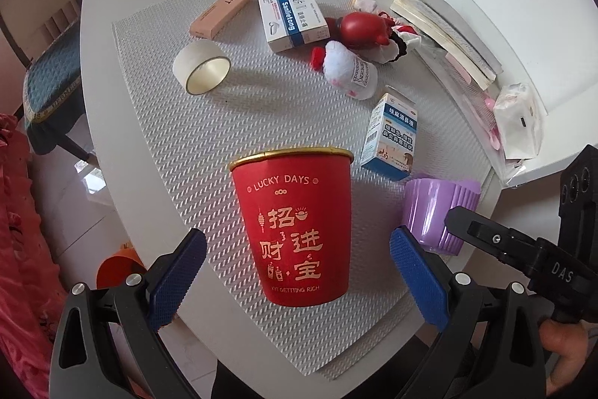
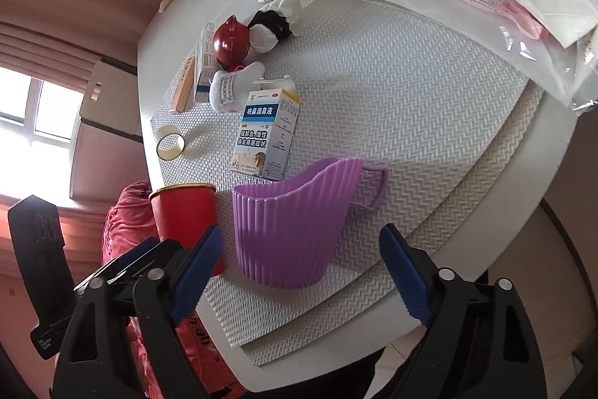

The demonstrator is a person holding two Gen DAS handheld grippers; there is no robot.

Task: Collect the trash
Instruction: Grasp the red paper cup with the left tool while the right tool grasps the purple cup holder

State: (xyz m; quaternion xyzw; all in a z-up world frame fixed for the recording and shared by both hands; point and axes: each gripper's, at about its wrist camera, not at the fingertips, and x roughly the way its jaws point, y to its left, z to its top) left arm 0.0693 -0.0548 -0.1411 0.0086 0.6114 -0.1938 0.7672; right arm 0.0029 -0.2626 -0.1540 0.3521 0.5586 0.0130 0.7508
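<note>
The left tool (image 1: 299,272) is released: its blue pads (image 1: 179,279) stand on either side of the red paper cup (image 1: 295,230) with a clear gap on each side, so nothing is grasped. The right tool (image 2: 299,268) is likewise released and straddles the purple ribbed cup (image 2: 287,223); its pads (image 2: 405,277) stand apart from the wall.

Position: each cup stands directly ahead of its tool, between the fingers, on the woven mat (image 1: 194,137) on the tabletop (image 1: 112,6). The two cups stand just beside each other.

Orientation: both cups are upright, with the long axis vertical and the mouth upward. The red paper cup tapers toward its base. The handle (image 2: 373,189) of the purple ribbed cup projects to the far right of the right tool.

Procedure, as judged for the grasping step:
1. Centre each cup between the pads before closing.
2. Grip the red paper cup at mid-height. Close gently; a paper wall is likely to crush.
3. Grip the purple ribbed cup across its ribbed body, clear of the handle. The wall looks flexible and may deform.
4. Keep both cups vertical when lifting, and keep the tools from colliding.
</note>
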